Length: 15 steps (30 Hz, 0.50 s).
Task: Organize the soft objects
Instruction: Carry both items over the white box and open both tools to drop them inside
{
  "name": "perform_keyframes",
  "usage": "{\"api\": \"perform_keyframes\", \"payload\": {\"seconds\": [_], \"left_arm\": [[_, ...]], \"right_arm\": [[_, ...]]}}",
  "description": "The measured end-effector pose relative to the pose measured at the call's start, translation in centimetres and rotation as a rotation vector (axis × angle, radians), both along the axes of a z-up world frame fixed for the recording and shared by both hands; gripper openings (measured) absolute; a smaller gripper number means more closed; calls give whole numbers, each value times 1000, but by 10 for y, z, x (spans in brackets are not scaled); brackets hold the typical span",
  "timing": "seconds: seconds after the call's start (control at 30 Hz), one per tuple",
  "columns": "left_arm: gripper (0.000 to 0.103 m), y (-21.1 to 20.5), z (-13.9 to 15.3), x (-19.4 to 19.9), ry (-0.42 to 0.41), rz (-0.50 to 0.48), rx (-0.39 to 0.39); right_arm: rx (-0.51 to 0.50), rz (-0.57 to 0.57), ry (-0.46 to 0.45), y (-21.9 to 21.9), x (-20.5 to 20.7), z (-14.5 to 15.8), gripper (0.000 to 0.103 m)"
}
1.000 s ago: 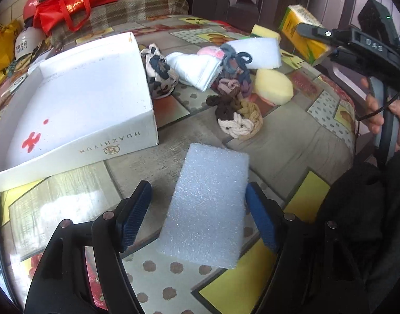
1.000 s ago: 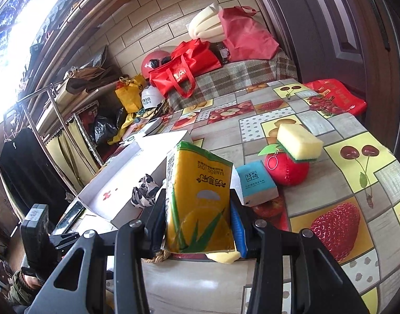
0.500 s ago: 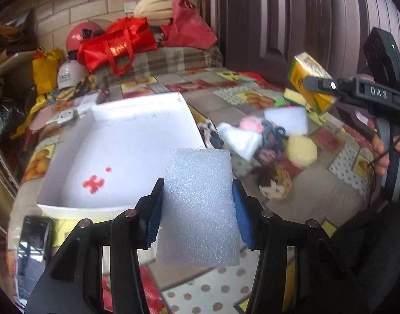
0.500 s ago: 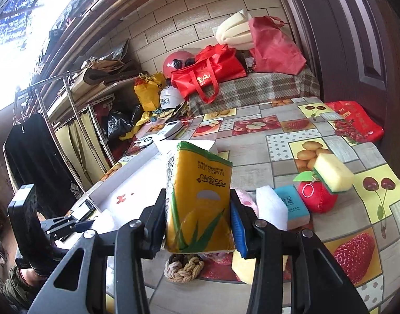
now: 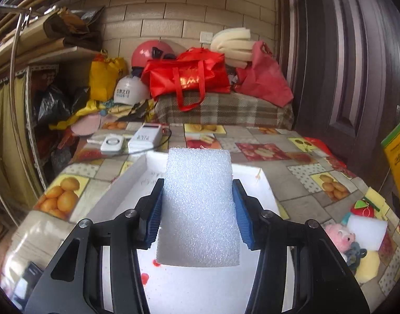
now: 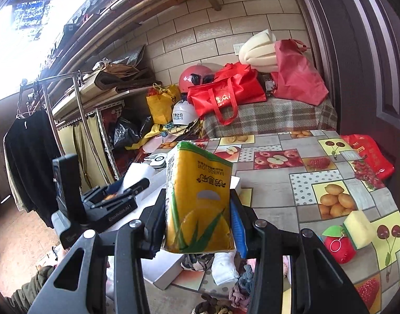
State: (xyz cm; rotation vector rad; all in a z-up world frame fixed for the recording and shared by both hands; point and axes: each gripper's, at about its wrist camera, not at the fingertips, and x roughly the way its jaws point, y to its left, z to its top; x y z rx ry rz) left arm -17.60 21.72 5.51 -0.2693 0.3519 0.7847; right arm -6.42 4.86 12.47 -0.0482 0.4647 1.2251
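Observation:
My left gripper (image 5: 198, 209) is shut on a white foam block (image 5: 198, 204), its blue pads pressing both sides. It holds the block up over the open white box (image 5: 126, 183). My right gripper (image 6: 198, 217) is shut on a yellow tissue pack (image 6: 200, 198), held upright above the table; the same pack (image 5: 397, 162) shows at the right edge of the left wrist view. The right wrist view catches the left gripper (image 6: 116, 198) at its left. A pink plush toy (image 5: 338, 235), a white sponge (image 5: 367, 231) and a yellow sponge (image 5: 367, 267) lie right of the box.
A red apple toy (image 6: 338, 246) with a yellow sponge (image 6: 357, 227) sits on the fruit-print tablecloth (image 6: 278, 196). White devices (image 5: 144, 138) lie beyond the box. Red bags (image 5: 189, 78) and helmets are piled on a plaid bench. A dark door (image 5: 357, 78) stands at the right.
The left gripper closed on the foam block, lifted it off the table and carried it left over the white box. The right gripper rose with the tissue pack still in it.

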Motion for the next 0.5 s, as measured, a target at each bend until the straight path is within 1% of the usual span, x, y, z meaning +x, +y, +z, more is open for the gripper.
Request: {"api": "perform_keyframes", "payload": {"seconds": [0.03, 0.07, 0.17, 0.33, 0.5], "left_arm": [[49, 4, -4, 0, 5, -10, -40], [49, 4, -4, 0, -10, -12, -50], [49, 0, -1, -2, -1, 32, -4], [49, 10, -12, 0, 38, 77, -51], [49, 19, -16, -9, 31, 126, -79]], "right_arm": [[-1, -1, 2, 3, -1, -2, 43], [-5, 1, 7, 9, -2, -4, 43], [-33, 27, 35, 31, -5, -15, 43], [-118, 84, 63, 72, -17, -37, 43], [-197, 112, 88, 98, -24, -61, 43]]}}
